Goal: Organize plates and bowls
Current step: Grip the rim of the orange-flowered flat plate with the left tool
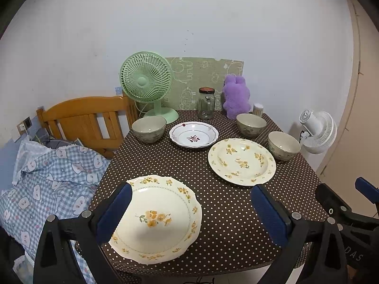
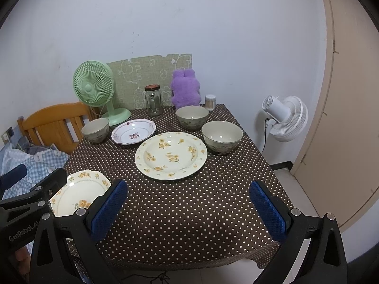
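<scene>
Your left gripper [image 1: 189, 213] and right gripper [image 2: 189, 209] both hover with fingers spread wide above the near tabletop [image 2: 189, 213], grasping nothing.

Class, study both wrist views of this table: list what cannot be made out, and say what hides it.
- Scalloped plate: left rim hidden in the left wrist view by the left hand-held gripper finger; half covered in the right wrist view.
- Table's near edge: cut off by both open hand-held grippers.
- Small container contents: too small.
- Glass jar contents: unclear.
</scene>
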Available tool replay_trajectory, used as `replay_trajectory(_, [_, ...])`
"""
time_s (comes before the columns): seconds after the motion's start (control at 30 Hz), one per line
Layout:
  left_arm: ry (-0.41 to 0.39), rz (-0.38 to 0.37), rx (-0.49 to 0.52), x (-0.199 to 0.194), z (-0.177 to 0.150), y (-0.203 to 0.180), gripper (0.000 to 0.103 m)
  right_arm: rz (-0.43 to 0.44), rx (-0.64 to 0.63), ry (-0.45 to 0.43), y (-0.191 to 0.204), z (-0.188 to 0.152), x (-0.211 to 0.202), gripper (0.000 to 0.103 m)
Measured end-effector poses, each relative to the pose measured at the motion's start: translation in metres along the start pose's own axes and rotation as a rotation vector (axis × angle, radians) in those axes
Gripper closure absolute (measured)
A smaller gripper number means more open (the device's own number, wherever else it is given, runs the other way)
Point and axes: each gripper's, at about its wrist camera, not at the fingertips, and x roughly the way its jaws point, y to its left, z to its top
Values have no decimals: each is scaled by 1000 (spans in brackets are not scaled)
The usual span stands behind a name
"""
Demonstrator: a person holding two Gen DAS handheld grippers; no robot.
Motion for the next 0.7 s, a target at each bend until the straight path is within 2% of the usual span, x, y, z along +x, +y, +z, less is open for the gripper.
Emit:
replay_trajectory(0.4, [15,46,-52,4,5,-1,3,28,-22,22,-7,8,12,0])
replay_trajectory(0.7, [33,54,-42,11,10,2,5,49,-30,30,4,19,18,0])
